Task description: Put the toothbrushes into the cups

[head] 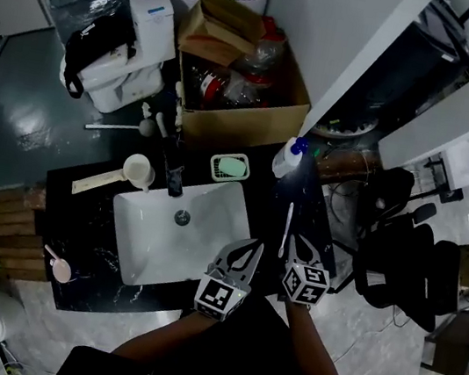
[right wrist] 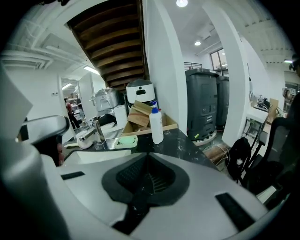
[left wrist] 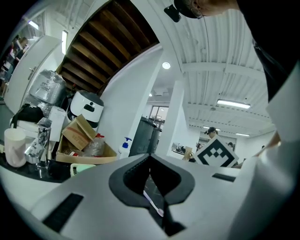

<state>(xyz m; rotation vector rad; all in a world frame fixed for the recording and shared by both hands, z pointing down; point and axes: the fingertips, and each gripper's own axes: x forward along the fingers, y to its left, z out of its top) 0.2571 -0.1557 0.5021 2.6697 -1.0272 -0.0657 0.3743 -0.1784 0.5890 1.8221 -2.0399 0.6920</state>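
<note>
A white, slim toothbrush (head: 286, 228) is lying flat on the dark surface (head: 94, 230) just to the right of the sink (head: 212, 214), with its length running away from the person; in the left gripper view (left wrist: 153, 202) one end of it is looking pinkish. A cream cup (head: 138, 170) is standing upright with its mouth open upward at the back left corner of the sink, just beside the tap (head: 174, 183), well apart from the toothbrush.
</note>
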